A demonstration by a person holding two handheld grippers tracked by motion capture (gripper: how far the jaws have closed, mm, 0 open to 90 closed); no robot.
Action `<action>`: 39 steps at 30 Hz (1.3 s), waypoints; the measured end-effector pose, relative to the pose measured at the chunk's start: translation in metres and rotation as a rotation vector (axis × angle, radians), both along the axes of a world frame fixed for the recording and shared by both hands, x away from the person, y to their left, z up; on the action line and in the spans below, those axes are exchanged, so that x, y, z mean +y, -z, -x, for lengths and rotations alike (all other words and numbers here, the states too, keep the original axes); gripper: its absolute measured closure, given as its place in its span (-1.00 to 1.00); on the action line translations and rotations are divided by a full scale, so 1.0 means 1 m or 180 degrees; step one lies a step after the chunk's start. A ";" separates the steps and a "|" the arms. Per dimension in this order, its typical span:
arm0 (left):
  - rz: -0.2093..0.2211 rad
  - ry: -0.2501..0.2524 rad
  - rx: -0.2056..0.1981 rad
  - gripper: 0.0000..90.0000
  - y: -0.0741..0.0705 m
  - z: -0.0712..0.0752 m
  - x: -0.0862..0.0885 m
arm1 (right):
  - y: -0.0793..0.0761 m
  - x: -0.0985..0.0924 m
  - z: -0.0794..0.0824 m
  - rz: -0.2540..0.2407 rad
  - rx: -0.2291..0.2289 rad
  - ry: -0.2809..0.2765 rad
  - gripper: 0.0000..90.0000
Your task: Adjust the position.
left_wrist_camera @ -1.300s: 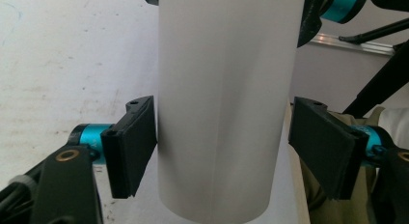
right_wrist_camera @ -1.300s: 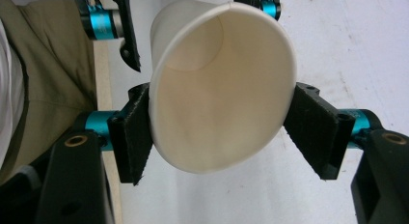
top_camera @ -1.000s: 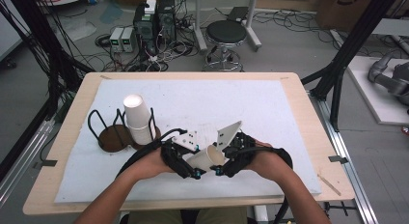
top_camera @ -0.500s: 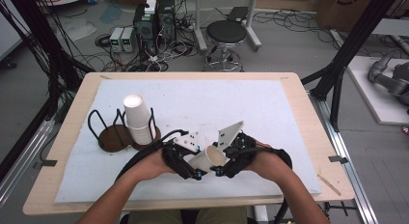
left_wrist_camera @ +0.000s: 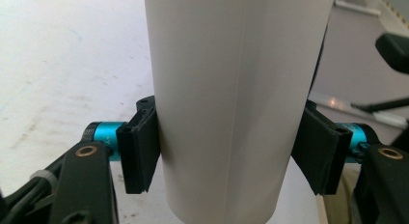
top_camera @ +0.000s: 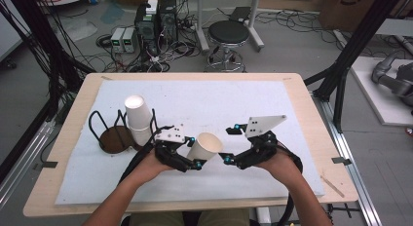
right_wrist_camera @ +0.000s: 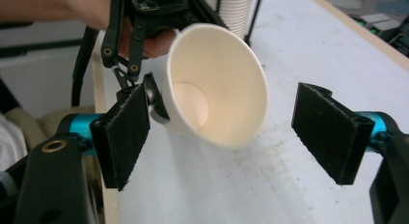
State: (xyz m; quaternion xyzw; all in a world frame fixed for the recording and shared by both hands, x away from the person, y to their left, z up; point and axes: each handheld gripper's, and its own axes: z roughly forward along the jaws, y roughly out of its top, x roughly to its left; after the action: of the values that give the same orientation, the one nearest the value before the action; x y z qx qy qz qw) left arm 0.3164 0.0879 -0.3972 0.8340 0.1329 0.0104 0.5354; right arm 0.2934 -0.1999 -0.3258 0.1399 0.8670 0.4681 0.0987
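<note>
Even, bright overhead light, soft shadows; the close views are slightly blurred.

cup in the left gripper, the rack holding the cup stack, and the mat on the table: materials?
Cup: looks like matte white paper, with a vertical side seam in the left gripper view and a rolled rim.
Rack: seemingly black wire hoops, probably coated metal, on a dark brown disc, possibly wood.
Mat: white, dull, faintly grainy, likely foam or felt; hard to tell.

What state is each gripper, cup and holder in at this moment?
Left gripper: shut on the paper cup, jaws just eased a little.
Right gripper: open, nothing between its pads.
Paper cup: held tipped, mouth toward the right gripper, empty.
Cup stack: upside down in the holder.
Wire holder: upright on the table.
</note>
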 end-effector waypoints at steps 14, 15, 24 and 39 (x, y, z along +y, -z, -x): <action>0.0745 -0.0164 -0.0246 -0.29 0.011 0.004 0.025 | 0.033 -0.048 0.004 -0.0341 0.0137 0.0693 -0.52; 0.0772 -0.0160 -0.0277 -0.29 0.011 0.004 0.027 | 0.035 -0.050 0.005 -0.0358 0.0132 0.0731 -0.52; 0.0941 -0.0246 -0.0442 -0.30 0.012 0.011 0.040 | 0.055 -0.071 0.011 -0.0334 -0.0009 0.1198 -0.51; 0.1091 -0.0579 -0.0463 -0.30 0.021 0.016 0.069 | 0.071 -0.089 0.015 -0.0377 -0.0140 0.1621 -0.52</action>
State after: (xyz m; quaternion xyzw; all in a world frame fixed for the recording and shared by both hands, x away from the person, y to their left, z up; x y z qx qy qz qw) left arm 0.3001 0.1574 -0.4183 0.7123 0.1685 0.0961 0.6746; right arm 0.2780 -0.2891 -0.3965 0.3489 0.7725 0.4810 0.2239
